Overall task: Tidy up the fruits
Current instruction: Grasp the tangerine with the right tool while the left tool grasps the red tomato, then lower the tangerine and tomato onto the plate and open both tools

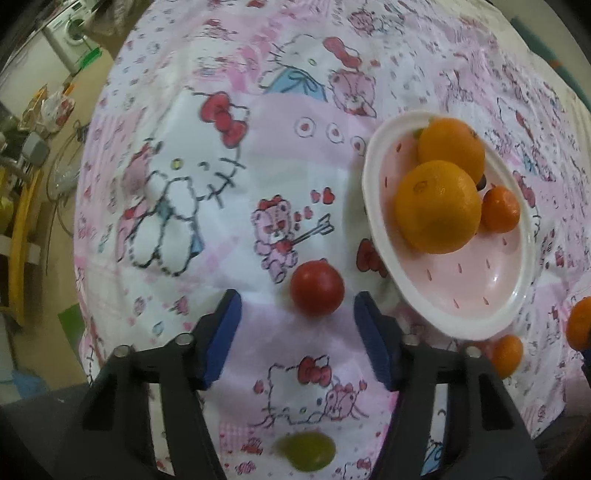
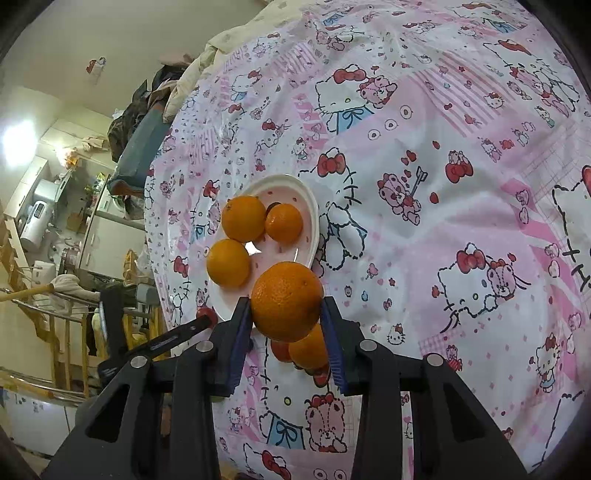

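right wrist view | right gripper (image 2: 287, 308) clamps an orange (image 2: 287, 301) just short of the plate (image 2: 312, 218) | left gripper (image 1: 295, 314) gapes wide, empty, behind a tomato (image 1: 316, 288) beside the plate | risk: released orange knocks plated fruit off

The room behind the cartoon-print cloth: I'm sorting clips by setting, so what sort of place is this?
Probably a lived-in home: a white front-loading washing machine beyond the cloth, a heap of rumpled bedding and clothes at its far end, and cluttered household shelves behind.

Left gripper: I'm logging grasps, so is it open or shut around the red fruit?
Open. The left gripper has its blue-padded fingers spread apart, and the red fruit sits on the cloth just ahead, untouched.
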`<state>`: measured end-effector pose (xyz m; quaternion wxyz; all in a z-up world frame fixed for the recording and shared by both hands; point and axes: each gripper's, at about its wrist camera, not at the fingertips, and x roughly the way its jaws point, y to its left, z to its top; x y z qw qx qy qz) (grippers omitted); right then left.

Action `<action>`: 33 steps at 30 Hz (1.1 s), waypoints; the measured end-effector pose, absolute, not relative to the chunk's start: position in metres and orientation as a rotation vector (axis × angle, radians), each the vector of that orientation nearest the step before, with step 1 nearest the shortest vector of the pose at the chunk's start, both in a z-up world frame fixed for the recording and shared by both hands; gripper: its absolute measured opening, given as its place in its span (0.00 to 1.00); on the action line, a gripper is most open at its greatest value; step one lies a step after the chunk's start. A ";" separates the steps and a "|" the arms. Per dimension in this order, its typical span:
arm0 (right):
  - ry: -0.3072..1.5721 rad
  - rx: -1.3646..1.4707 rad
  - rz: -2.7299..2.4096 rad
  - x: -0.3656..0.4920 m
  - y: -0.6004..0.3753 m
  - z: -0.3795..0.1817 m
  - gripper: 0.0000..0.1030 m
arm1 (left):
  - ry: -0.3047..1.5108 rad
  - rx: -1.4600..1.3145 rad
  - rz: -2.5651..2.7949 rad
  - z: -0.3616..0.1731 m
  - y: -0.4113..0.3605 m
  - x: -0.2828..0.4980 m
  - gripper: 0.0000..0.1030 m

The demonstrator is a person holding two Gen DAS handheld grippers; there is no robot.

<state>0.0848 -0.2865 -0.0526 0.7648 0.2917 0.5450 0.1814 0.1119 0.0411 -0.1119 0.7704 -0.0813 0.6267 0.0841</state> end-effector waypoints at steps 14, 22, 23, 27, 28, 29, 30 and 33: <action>1.178 0.624 0.408 0.085 -0.287 -0.050 0.38 | 1.341 -0.130 0.150 -0.109 0.027 0.117 0.26; 1.164 0.623 0.407 0.086 -0.288 -0.047 0.38 | 1.247 -0.142 0.142 -0.082 0.032 0.103 0.26; 1.158 0.627 0.409 0.086 -0.288 -0.046 0.38 | 1.233 -0.140 0.139 -0.079 0.032 0.100 0.26; 1.132 0.643 0.420 0.087 -0.291 -0.040 0.38 | 1.202 -0.113 0.112 -0.065 0.029 0.089 0.26; 1.125 0.649 0.425 0.087 -0.292 -0.038 0.38 | 1.199 -0.113 0.106 -0.064 0.034 0.088 0.26; 1.115 0.657 0.433 0.087 -0.292 -0.035 0.38 | 1.190 -0.118 0.101 -0.059 0.034 0.087 0.26; 1.106 0.666 0.441 0.087 -0.293 -0.032 0.38 | 1.183 -0.122 0.097 -0.055 0.036 0.085 0.26; 1.079 0.686 0.470 0.087 -0.293 -0.025 0.38 | 1.161 -0.131 0.078 -0.040 0.037 0.078 0.26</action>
